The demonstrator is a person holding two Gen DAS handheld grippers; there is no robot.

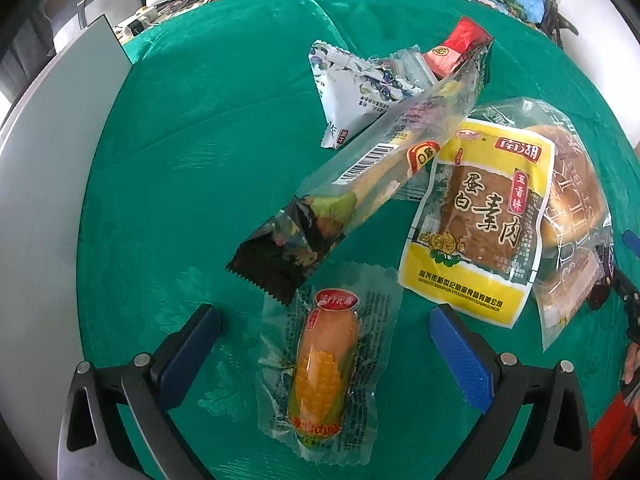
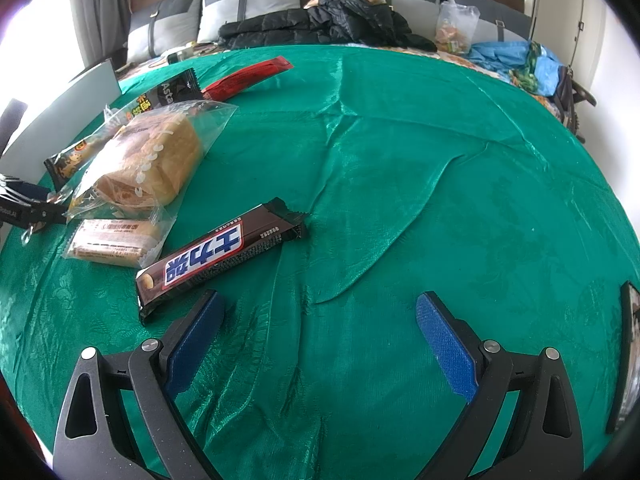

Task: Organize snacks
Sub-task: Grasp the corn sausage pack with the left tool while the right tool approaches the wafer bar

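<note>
My left gripper (image 1: 325, 334) is open over a green cloth (image 1: 200, 140), its jaws either side of a corn sausage packet (image 1: 325, 368) without touching it. Beyond lie a long clear-wrapped bar (image 1: 372, 168), a yellow tofu packet (image 1: 480, 216), a bread bag (image 1: 580, 200), a white blueberry packet (image 1: 352, 92) and a red packet (image 1: 456, 48). My right gripper (image 2: 316, 320) is open and empty over bare green cloth (image 2: 400, 200). A brown Snickers bar (image 2: 216, 256) lies just beyond its left finger (image 2: 196, 340). A bread bag (image 2: 148, 160) and a small cake packet (image 2: 116, 240) lie further left.
A grey board (image 1: 60, 168) borders the cloth on the left. In the right wrist view a red packet (image 2: 248, 78) and dark packets (image 2: 176, 90) lie at the far left, with a black jacket (image 2: 332, 24), pillows and a blue bag (image 2: 516, 60) behind. The other gripper (image 2: 28, 204) shows at the left edge.
</note>
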